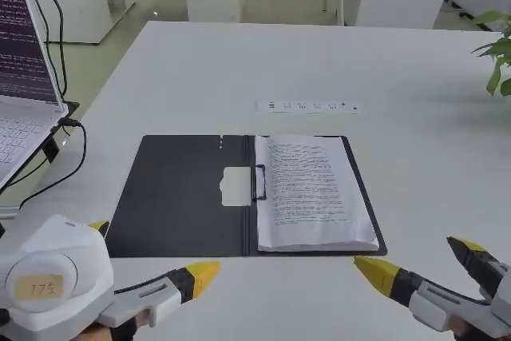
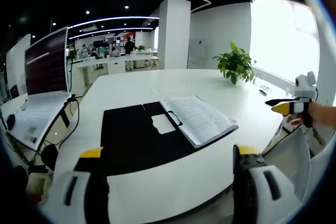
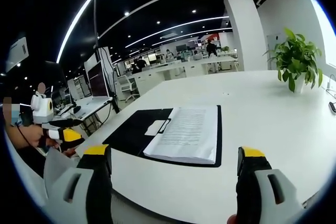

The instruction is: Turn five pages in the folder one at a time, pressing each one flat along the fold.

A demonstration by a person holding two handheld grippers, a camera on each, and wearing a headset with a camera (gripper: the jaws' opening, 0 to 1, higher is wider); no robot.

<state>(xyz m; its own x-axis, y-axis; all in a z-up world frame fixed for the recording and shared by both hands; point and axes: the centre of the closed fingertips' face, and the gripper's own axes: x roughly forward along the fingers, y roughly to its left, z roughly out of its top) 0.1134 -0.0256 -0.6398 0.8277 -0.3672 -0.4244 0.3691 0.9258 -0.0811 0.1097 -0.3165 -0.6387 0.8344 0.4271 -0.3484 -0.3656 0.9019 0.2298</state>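
The folder (image 1: 184, 197) lies open and flat in the middle of the worktop (image 1: 239, 61), its fold running away from the person. This lets a page swing across from right to left. The pages (image 1: 315, 189) sit as one stack on the folder's right half, held at the fold by a clip (image 1: 259, 183). The left half is bare black cover apart from a pale patch beside the clip, so by the look of it none of the five turns is done.

Both grippers hang on the near side of the folder, off its edge and touching nothing. The left gripper (image 1: 152, 249) is below the bare cover, its fingers (image 1: 196, 275) spread apart and empty. From there it could likely come down along the fold to press a turned page. The right gripper (image 1: 417, 257) is just off the folder's near right corner, fingers likewise released and empty. That is the side where the stack's loose corners are, and so the likely place to lift the top sheet.

A laptop (image 1: 16, 77) stands well to the folder's left and a power strip (image 1: 307, 106) lies beyond its far edge, both out of a page's swing.
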